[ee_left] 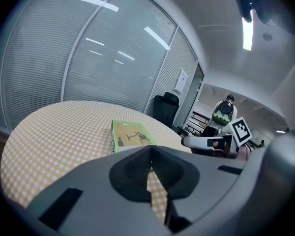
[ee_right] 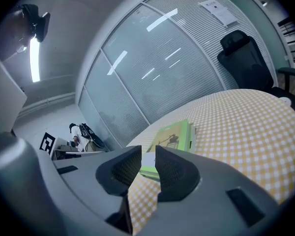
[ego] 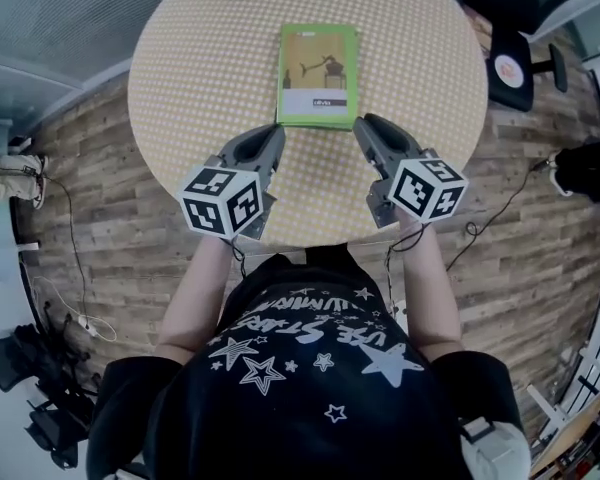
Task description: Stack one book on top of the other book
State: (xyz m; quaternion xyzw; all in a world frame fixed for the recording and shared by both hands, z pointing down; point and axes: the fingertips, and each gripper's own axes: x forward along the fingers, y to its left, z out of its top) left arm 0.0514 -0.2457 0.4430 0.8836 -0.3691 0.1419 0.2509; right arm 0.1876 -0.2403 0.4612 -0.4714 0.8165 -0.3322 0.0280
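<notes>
A green-covered book (ego: 318, 75) lies flat near the middle of the round table (ego: 190, 58), which has a yellow checked cloth. In the right gripper view the book (ee_right: 173, 140) shows a second green edge beneath it, like a stack of two. My left gripper (ego: 270, 143) hovers just short of the book's near left corner, jaws shut and empty (ee_left: 150, 154). My right gripper (ego: 370, 130) hovers by the near right corner. Its pads (ee_right: 148, 159) stand a narrow gap apart with nothing between them. Neither gripper touches the book (ee_left: 130, 135).
A black office chair (ego: 510, 63) stands beyond the table's right side, also seen in the right gripper view (ee_right: 246, 58). A curved glass wall with blinds (ee_left: 88, 58) runs behind the table. Cables (ego: 70, 308) lie on the wood floor at left.
</notes>
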